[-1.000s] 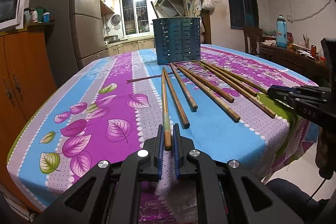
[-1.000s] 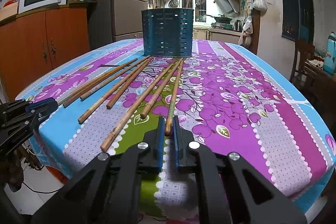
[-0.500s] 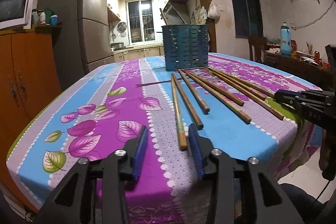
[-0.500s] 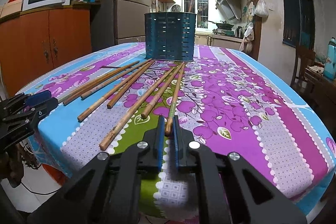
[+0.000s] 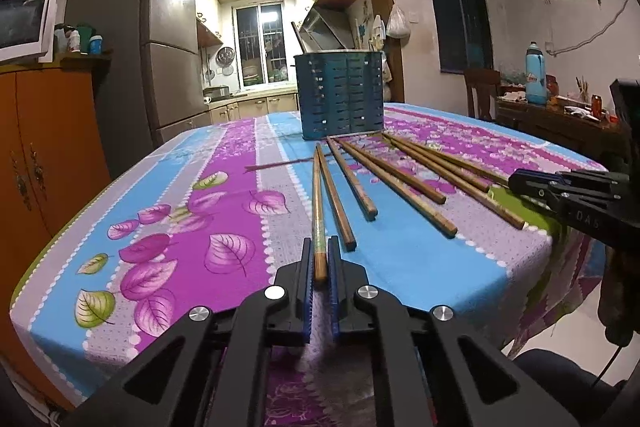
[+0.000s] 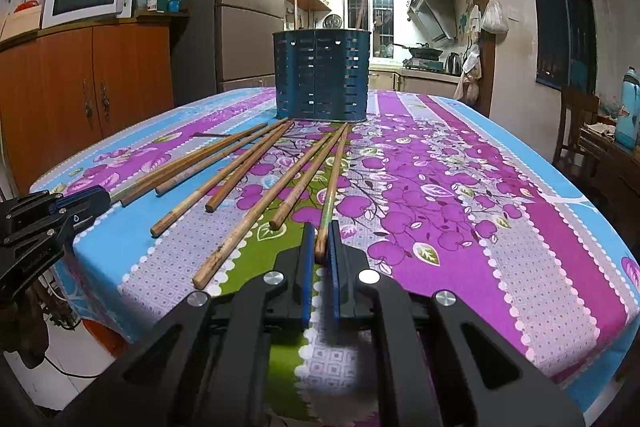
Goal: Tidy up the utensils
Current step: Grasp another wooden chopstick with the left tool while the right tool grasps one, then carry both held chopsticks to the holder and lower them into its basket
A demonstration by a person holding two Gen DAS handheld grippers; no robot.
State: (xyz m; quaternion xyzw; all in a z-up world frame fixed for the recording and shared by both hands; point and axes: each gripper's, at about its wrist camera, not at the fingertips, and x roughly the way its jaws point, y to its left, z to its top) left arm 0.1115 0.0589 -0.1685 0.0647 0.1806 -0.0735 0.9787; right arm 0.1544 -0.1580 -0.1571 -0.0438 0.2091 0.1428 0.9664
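- Your left gripper point(image 5: 319, 259) has just been closing and now pinches the butt end of the leftmost chopstick point(image 5: 317, 203), which lies flat on the counter point(image 5: 400, 255).
- Your right gripper point(image 6: 322, 247) is clamped on the end of the rightmost chopstick point(image 6: 333, 183).
- The other chopsticks point(image 5: 394, 179) fan out between them, tips toward the blue holder point(image 6: 322, 75).
- They look like light, stiff, smooth wood; held by one end, each will likely droop or swivel, so lift slowly.
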